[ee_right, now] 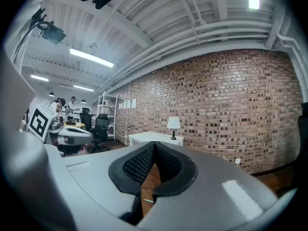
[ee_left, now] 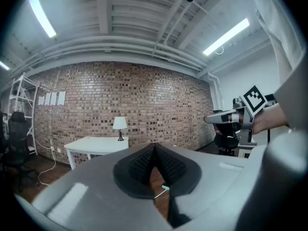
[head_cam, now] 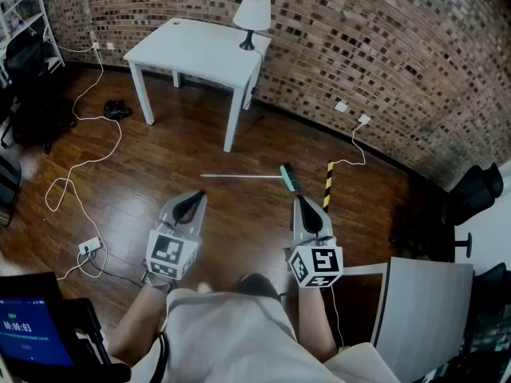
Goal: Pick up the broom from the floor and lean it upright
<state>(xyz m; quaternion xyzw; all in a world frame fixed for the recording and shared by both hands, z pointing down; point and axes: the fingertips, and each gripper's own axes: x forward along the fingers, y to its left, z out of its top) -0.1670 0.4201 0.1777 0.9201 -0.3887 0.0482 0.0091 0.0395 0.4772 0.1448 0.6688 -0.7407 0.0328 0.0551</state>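
Observation:
The broom [head_cam: 247,177] lies flat on the wooden floor, its thin pale handle pointing left and its teal and dark head [head_cam: 290,178] at the right. My left gripper [head_cam: 194,198] hovers short of the handle, shut and with nothing in it. My right gripper [head_cam: 304,204] is just on the near side of the broom's head, also shut and holding nothing. In the left gripper view the pads [ee_left: 144,163] meet, and a bit of the broom [ee_left: 162,190] shows below them. The right gripper view shows closed pads [ee_right: 139,163] and a sliver of the handle [ee_right: 148,200].
A white table [head_cam: 200,50] with a lamp [head_cam: 251,18] stands by the brick wall. White cables [head_cam: 80,182] and a power strip [head_cam: 89,246] lie at the left. A yellow-black striped bar [head_cam: 327,183] lies beside the broom's head. A grey panel [head_cam: 423,309] and a dark chair [head_cam: 475,190] are at the right.

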